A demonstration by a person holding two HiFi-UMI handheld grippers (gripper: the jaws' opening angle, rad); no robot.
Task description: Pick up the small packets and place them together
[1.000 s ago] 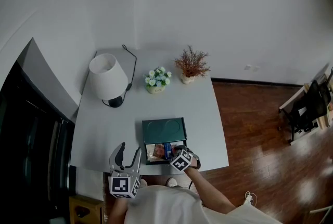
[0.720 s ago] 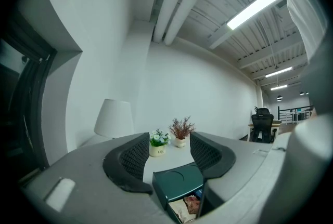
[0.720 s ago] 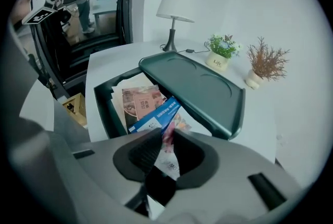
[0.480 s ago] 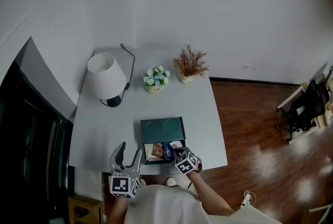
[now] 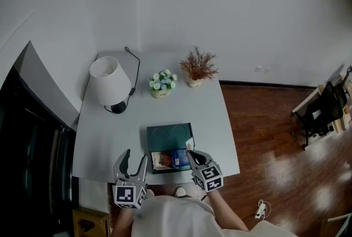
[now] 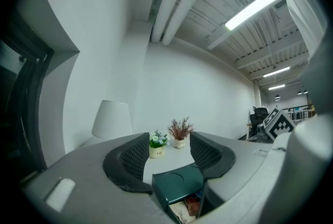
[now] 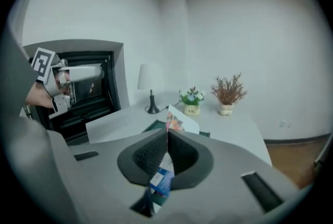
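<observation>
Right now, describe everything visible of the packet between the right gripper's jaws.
The packet is a thin, flat sachet that looks glossy. It is white, with a colourful print at its far end and a blue-and-white panel at its near end. It stands on edge, pinched across its middle by the shut right gripper, and both ends stick out past the pads. Nothing else visibly touches it. The green box lies just beyond.

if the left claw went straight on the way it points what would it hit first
Likely the open dark green rectangular box, low between the spread jaws of the left claw; the small pot of white flowers stands beyond. Depth is unclear.
</observation>
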